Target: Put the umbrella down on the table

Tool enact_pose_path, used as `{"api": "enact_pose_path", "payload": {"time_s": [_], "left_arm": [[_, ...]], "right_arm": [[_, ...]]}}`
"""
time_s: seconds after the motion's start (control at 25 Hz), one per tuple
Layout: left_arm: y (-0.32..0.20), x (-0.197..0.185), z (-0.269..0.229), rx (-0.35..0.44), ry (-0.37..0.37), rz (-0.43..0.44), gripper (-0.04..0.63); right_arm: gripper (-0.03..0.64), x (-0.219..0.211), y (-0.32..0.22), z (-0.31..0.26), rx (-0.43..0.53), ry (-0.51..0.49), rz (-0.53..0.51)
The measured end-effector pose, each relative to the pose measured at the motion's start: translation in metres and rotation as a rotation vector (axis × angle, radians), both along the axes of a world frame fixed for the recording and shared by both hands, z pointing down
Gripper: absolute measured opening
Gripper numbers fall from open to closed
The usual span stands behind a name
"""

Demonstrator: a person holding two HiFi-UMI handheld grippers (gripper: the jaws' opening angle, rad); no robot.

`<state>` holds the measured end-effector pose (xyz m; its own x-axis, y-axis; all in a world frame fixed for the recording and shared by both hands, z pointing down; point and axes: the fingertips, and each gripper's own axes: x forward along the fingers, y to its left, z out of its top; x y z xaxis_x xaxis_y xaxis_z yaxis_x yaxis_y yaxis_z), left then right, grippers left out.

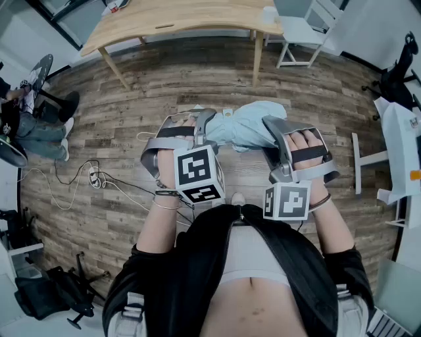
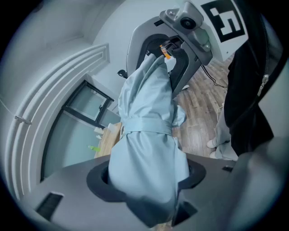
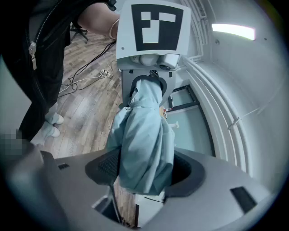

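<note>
Left gripper (image 2: 146, 182) jaws wide, yet clamped on one end of folded umbrella (image 1: 248, 125) – fabric fills whole gap. Right gripper (image 3: 144, 173) same on other end, so bundle spans between both, likely so it does not sag or unfold. Umbrella well short of table (image 1: 177, 16), in air, over floor (image 1: 131, 99) – carrying step, placing not yet done.

One umbrella (image 1: 253, 125); two grippers, left gripper (image 1: 202, 126) and right gripper (image 1: 273, 133); two marker cubes, left cube (image 1: 197, 174) and right cube (image 1: 287, 201); one table (image 1: 177, 16); one white chair (image 1: 306, 33); two persons, wearer (image 1: 250, 276) and sitter (image 1: 33, 128).
</note>
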<state>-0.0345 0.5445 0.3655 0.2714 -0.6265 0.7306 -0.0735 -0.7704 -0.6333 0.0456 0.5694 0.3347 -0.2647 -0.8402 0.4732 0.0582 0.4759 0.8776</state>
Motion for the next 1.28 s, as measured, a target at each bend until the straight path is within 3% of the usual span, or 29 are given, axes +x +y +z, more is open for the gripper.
{"api": "enact_pose_path", "payload": {"time_s": [0.48, 0.92, 1.28], "left_arm": [[0.003, 0.002, -0.004, 0.004, -0.001, 0.001, 0.281], [0.011, -0.004, 0.014, -0.059, 0.010, -0.003, 0.281], [0.010, -0.018, 0.013, -0.043, 0.021, 0.005, 0.281]], "right_arm": [[0.304, 0.002, 0.003, -0.004, -0.004, 0.001, -0.002], [0.305, -0.007, 0.010, 0.012, -0.092, -0.014, -0.025], [0.304, -0.019, 0.010, 0.010, -0.048, 0.014, -0.029]]}}
